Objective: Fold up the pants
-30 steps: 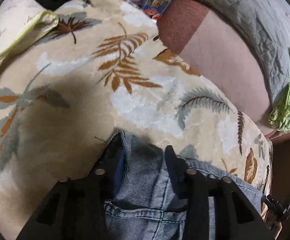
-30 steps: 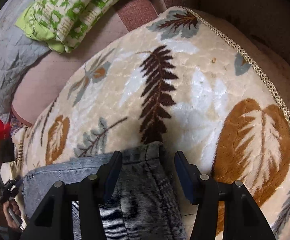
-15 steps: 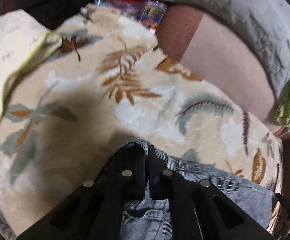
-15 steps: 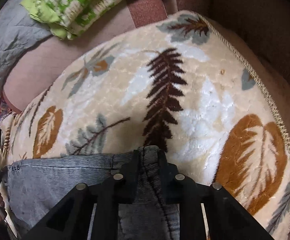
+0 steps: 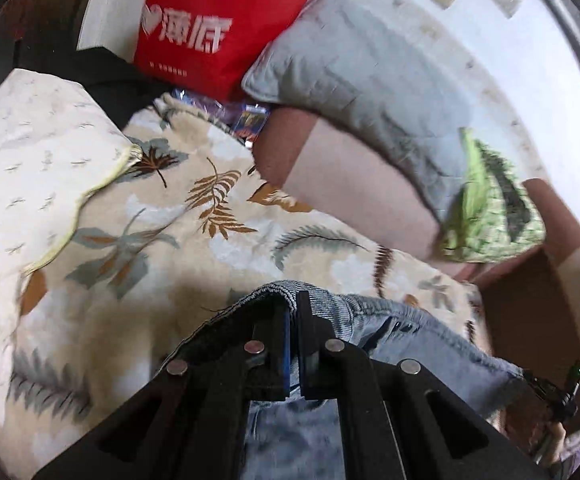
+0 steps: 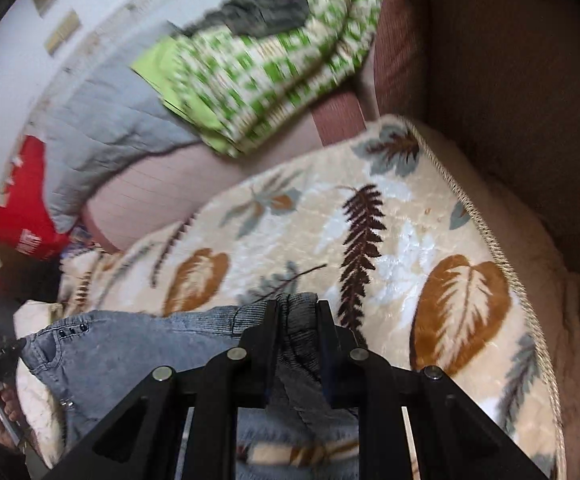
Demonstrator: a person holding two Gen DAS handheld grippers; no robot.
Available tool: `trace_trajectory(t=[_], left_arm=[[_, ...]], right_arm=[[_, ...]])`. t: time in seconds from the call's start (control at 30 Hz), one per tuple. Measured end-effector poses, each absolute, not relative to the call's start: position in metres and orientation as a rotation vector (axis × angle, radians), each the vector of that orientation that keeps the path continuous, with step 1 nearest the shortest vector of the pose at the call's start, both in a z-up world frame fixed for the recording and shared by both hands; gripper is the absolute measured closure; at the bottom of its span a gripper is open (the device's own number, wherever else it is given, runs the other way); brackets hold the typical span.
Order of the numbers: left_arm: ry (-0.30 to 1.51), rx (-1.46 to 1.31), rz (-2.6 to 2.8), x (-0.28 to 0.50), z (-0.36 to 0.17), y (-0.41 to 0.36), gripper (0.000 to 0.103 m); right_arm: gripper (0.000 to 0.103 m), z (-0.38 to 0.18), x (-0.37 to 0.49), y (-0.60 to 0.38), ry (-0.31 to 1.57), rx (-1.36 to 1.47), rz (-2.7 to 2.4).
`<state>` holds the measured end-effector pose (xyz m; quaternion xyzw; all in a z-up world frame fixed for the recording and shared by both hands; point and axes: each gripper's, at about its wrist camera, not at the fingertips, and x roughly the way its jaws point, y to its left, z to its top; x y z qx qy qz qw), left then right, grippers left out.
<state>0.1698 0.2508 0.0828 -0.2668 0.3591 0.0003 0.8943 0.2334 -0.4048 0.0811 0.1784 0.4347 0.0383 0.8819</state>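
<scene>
Leaf-patterned blanket (image 6: 389, 216) covered the sofa seat (image 5: 353, 184) beneath us, a grey cushion (image 5: 373, 80) and red bag (image 5: 210, 28) behind. We angled both tools downward. Our left tool (image 5: 293, 320) pinched one corner of the jeans (image 5: 389, 320) tightly; our right tool (image 6: 297, 316) clamped the other corner, jaws narrow around bunched denim, the waistband stretched between them above the blanket.

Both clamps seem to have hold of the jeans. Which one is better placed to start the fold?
Neither clearly: the left gripper and right gripper each pinch a waistband corner of the jeans, so they would probably fold together.
</scene>
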Motion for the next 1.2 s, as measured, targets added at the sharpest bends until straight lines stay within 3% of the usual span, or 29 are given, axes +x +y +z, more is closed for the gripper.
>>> trace_trajectory(t=[0.23, 0.53, 0.6, 0.63, 0.67, 0.7, 0.73, 0.77, 0.93, 1.07, 1.13, 1.2], left_arm=[[0.731, -0.544, -0.061, 0.043, 0.072, 0.262, 0.100], [0.944, -0.544, 0.081, -0.016, -0.001, 0.294, 0.095], [0.924, -0.571, 0.096, -0.016, 0.003, 0.297, 0.090], [0.901, -0.563, 0.106, -0.015, 0.009, 0.294, 0.077], [0.876, -0.548, 0.118, -0.015, 0.017, 0.289, 0.056], [0.854, -0.537, 0.129, -0.014, 0.023, 0.283, 0.047], [0.819, -0.537, 0.127, -0.012, 0.030, 0.274, 0.037], [0.797, -0.536, 0.117, -0.011, 0.033, 0.266, 0.036], [0.770, -0.484, 0.075, 0.006, 0.022, 0.206, 0.036], [0.873, -0.396, 0.074, 0.024, -0.019, 0.173, 0.036], [0.934, -0.363, 0.114, 0.031, -0.043, 0.168, 0.036], [0.985, -0.341, 0.162, 0.035, -0.062, 0.172, 0.036]], right_arm=[[0.085, 0.091, 0.110, -0.419, 0.859, 0.390, 0.164], [0.083, -0.025, -0.018, -0.457, 1.142, 0.509, 0.108], [0.071, -0.023, -0.023, -0.462, 1.127, 0.567, 0.091], [0.063, -0.020, -0.022, -0.463, 1.109, 0.611, 0.103], [0.043, -0.018, -0.019, -0.462, 1.094, 0.697, 0.119], [0.031, -0.018, -0.015, -0.460, 1.096, 0.756, 0.120], [0.031, -0.019, -0.013, -0.456, 1.098, 0.780, 0.122], [0.031, -0.020, -0.006, -0.449, 1.099, 0.803, 0.133], [0.032, -0.041, 0.031, -0.418, 1.135, 0.866, 0.084], [0.036, -0.057, 0.053, -0.399, 1.188, 0.770, -0.008], [0.043, -0.061, 0.059, -0.389, 1.222, 0.679, -0.038], [0.076, -0.052, 0.066, -0.376, 1.248, 0.549, -0.046]])
